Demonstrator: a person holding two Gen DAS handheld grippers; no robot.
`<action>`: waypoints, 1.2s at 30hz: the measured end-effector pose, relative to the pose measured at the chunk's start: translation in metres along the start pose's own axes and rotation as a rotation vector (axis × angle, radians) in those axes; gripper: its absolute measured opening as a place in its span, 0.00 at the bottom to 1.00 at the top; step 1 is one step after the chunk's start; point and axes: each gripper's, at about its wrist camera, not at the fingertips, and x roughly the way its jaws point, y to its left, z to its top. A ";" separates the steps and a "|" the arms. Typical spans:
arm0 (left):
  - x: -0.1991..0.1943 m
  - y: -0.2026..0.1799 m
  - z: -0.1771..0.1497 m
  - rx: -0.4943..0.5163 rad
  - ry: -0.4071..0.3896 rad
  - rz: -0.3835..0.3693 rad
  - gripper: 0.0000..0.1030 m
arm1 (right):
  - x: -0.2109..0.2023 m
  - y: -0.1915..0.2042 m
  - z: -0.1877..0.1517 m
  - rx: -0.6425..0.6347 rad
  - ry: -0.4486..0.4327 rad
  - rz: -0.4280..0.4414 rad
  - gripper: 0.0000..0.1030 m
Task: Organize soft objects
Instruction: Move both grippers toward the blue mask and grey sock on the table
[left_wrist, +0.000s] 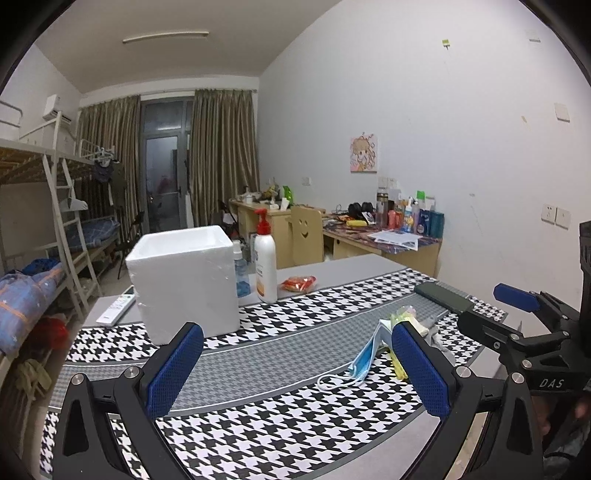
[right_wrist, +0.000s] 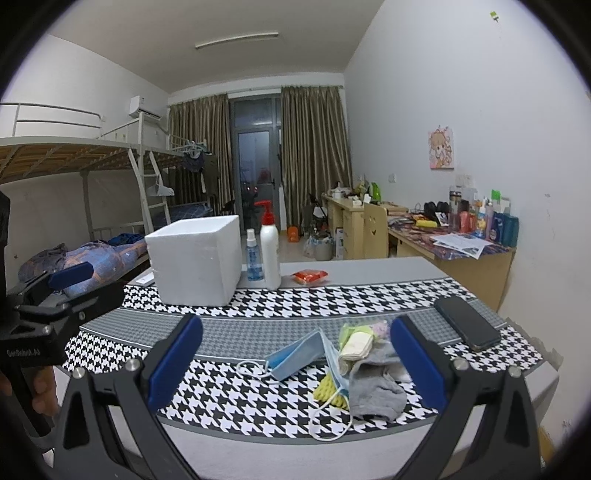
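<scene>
- Pile of soft items, blue pleated face mask (right_wrist: 295, 356) and grey fabric sock (right_wrist: 373, 391), lay loose near white foam box (right_wrist: 194, 258), likely the bin.
- Left tool (left_wrist: 295, 369) and right tool (right_wrist: 295, 363) hovered, both spread apart, empty, lined up for picking.

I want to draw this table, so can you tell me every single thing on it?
White foam box: one, far left of the table.
Clear blue spray bottle: one, right of the box.
White pump bottle with red top: one, beside the spray bottle.
Red snack packet: one, right of the bottles.
White remote control: one, left of the box.
Black phone: one, right edge.
Light blue face masks: two, near middle.
Grey sock: one, in the soft pile.
Cream folded cloth: one, on the pile.
Yellow sponge: one, under a mask.
Houndstooth tablecloth: one, black and white.
Left hand-held gripper: open.
Right hand-held gripper: open.
</scene>
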 end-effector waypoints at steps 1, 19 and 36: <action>0.002 -0.001 0.000 0.001 0.004 -0.003 0.99 | 0.002 -0.001 0.000 0.003 0.005 -0.003 1.00; 0.050 -0.024 0.001 0.054 0.096 -0.100 0.99 | 0.028 -0.031 -0.005 0.047 0.125 -0.096 1.00; 0.105 -0.052 -0.013 0.106 0.206 -0.130 0.99 | 0.045 -0.066 -0.018 0.080 0.203 -0.143 1.00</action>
